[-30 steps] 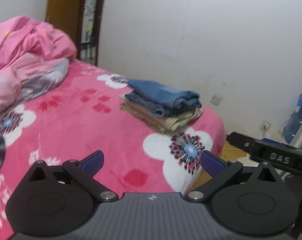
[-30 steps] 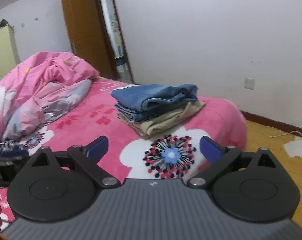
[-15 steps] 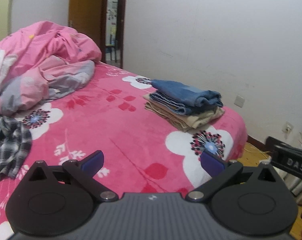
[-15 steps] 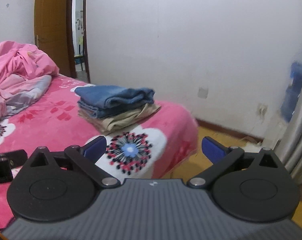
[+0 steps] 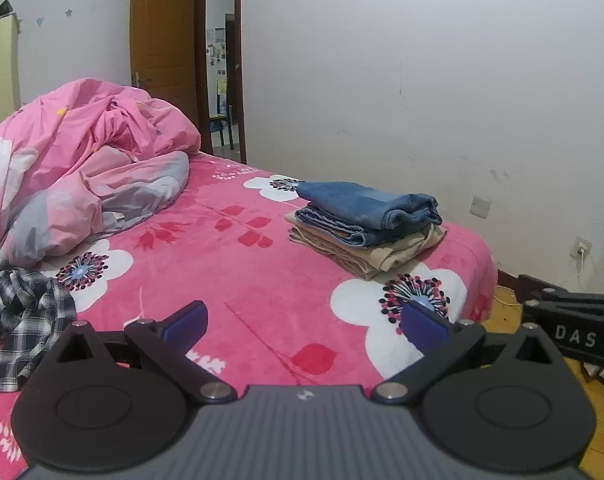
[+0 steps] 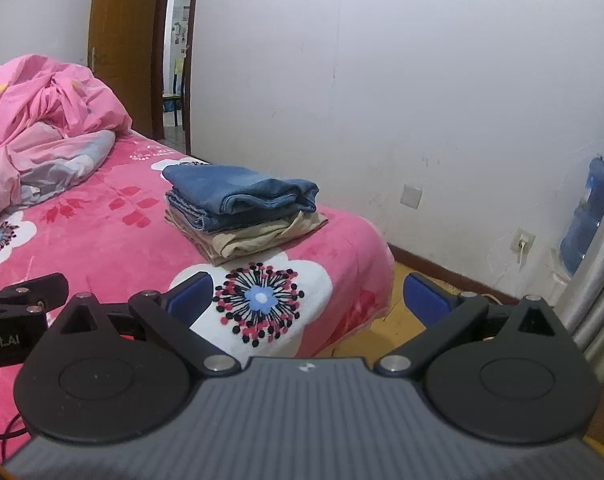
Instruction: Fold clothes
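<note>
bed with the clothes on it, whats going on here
A person is folding clothes with a handheld gripper in each hand. Right now both the left gripper and the right gripper are open and empty, held above the pink floral bed. A folded stack, blue jeans on top of beige garments, sits near the bed's far corner. A crumpled plaid shirt lies unfolded at the left, probably next. A pink duvet is heaped at the far end of the bed.
</note>
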The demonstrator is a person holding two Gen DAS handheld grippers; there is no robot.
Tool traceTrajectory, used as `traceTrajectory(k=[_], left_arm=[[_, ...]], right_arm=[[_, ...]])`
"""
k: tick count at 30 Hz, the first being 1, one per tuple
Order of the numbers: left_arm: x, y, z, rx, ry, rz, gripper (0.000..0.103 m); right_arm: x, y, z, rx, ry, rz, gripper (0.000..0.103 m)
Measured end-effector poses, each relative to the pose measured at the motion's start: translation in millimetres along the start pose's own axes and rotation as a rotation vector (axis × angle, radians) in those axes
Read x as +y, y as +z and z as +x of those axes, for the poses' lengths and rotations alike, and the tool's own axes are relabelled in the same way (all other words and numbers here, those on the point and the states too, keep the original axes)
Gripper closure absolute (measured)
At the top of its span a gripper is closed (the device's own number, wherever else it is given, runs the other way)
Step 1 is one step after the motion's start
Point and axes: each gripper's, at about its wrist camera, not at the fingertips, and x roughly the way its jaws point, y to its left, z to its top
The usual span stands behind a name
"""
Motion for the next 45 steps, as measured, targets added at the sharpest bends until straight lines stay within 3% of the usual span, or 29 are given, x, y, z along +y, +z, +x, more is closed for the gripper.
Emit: traceTrajectory(k=[19,45], left_arm=[[-7,-2,3,-0.003,0.008,0.045,0.000],[1,-4,4,0.005,-0.014,0.010,0.000]], right_arm=[[-6,-5,13,0.041,-0.014,0.016,0.001],[1,-5,13,0.040,-0.020,-0.010,0.001]])
